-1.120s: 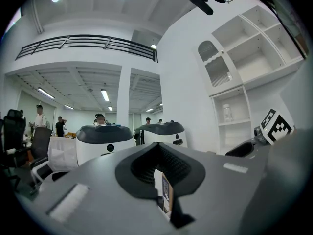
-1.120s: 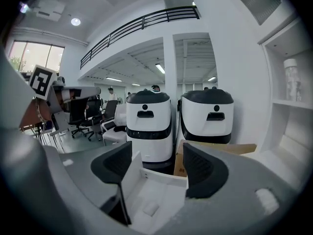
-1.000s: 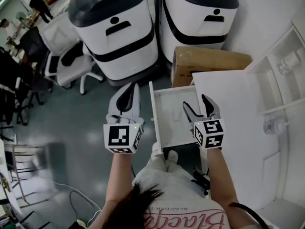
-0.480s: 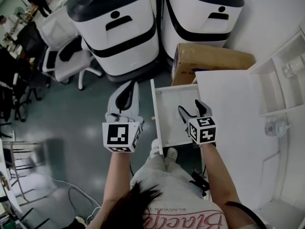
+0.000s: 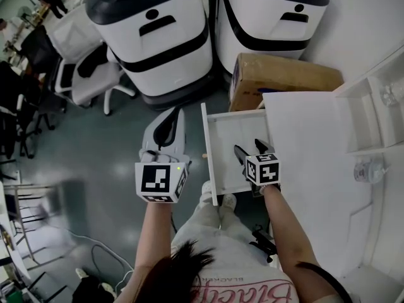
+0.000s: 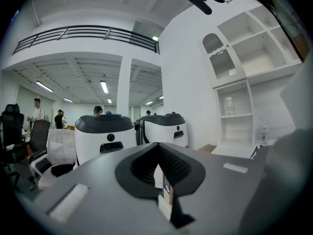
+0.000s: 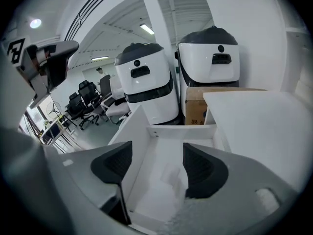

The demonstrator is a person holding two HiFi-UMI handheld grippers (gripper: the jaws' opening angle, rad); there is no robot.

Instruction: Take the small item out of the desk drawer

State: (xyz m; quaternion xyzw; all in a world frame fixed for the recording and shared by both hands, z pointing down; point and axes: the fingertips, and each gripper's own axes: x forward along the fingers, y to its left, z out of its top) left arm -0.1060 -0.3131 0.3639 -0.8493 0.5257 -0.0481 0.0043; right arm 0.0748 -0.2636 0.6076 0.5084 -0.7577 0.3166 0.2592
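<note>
The white desk drawer point(image 5: 224, 145) stands pulled out to the left of the desk top point(image 5: 309, 150). My right gripper point(image 5: 249, 149) hangs over the drawer's inside, jaws open. In the right gripper view a small pale flat item point(image 7: 169, 174) lies on the drawer floor point(image 7: 151, 180), between and below the open right gripper point(image 7: 156, 168), apart from both pads. In the head view the right gripper hides this item. My left gripper point(image 5: 169, 124) is held over the floor left of the drawer front, shut and empty, and in its own view the left gripper point(image 6: 159, 166) points at the room.
Two large white-and-black machines point(image 5: 151, 36) point(image 5: 271, 17) stand beyond the drawer, with a cardboard box point(image 5: 284, 81) against the desk's far end. A white shelf unit point(image 5: 379, 106) and a bottle point(image 5: 366, 169) sit at right. Office chairs point(image 5: 88, 74) stand at left.
My right gripper has moved left and lower, from beside the desk edge to over the drawer's inside. The left gripper has stayed where it was.
</note>
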